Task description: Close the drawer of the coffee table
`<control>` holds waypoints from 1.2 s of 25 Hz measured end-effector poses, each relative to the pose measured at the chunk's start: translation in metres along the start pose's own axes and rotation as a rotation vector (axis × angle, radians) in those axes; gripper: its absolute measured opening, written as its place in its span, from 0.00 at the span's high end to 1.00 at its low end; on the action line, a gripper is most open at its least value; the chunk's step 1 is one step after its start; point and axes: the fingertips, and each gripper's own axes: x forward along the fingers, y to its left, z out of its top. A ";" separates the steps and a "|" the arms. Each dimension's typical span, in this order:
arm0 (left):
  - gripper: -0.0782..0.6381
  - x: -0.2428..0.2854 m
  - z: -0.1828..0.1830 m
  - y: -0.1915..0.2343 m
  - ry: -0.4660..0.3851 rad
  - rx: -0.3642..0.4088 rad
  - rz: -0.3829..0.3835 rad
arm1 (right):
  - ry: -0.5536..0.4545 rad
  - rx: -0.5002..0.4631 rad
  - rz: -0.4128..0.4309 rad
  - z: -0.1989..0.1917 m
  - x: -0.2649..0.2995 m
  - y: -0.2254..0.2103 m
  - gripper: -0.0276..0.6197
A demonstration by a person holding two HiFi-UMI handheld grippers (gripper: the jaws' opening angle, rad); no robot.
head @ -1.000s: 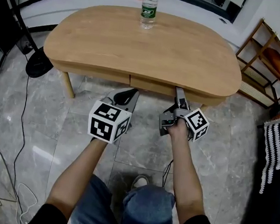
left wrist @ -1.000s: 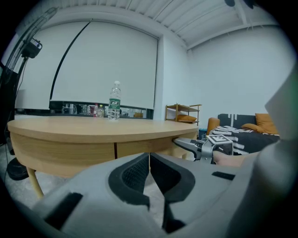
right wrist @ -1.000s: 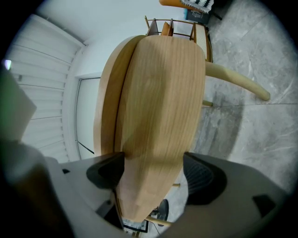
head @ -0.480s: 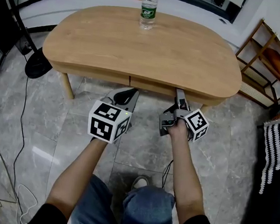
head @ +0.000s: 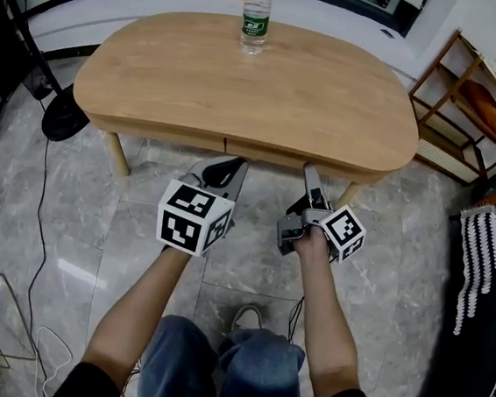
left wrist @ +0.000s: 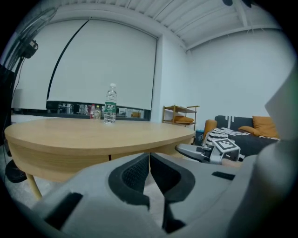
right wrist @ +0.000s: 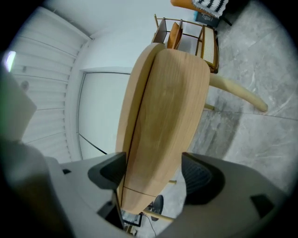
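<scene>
Drawer [head: 268, 154] looks pushed in, flat with the front under the wooden desk [head: 243, 78].
Right claw [head: 309, 173] is wide and closing, the desk rim between its pads, untouched. Left claw [head: 232, 167] is pinched together, empty. The drawer's edges are hard to see.

- One coffee table [head: 155, 78], with one oval tabletop.
- Two table legs [head: 119, 151] in view, one at the near left and one at the near right.
- Two drawer fronts [head: 167, 132] along the near apron, left and right of one seam.
- One water bottle [head: 255, 18], at the tabletop's far edge.
- Two grippers: the left gripper [head: 226, 166] and the right gripper [head: 308, 171]. Each bears one marker cube [head: 193, 218]. The right one's jaws are closing, with the tabletop's edge showing in their gap and neither pad on it.
- One shelf rack [head: 452, 100] at the far right, holding one orange cushion [head: 480, 99].
- One black fan base [head: 65, 117] on the floor at the left.
- One striped cloth [head: 484, 262] at the right.
- One shoe [head: 249, 317], near.
</scene>
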 end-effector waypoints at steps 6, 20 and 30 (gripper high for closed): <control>0.87 -0.014 0.045 -0.015 0.036 -0.023 -0.026 | 0.034 -0.050 -0.057 0.012 -0.030 0.043 0.44; 0.88 -0.092 0.265 -0.031 0.046 -0.010 -0.007 | 0.190 -0.369 -0.082 0.084 -0.040 0.291 0.64; 0.88 -0.199 0.398 -0.058 0.039 0.022 0.010 | 0.281 -0.723 -0.077 0.106 -0.080 0.489 0.78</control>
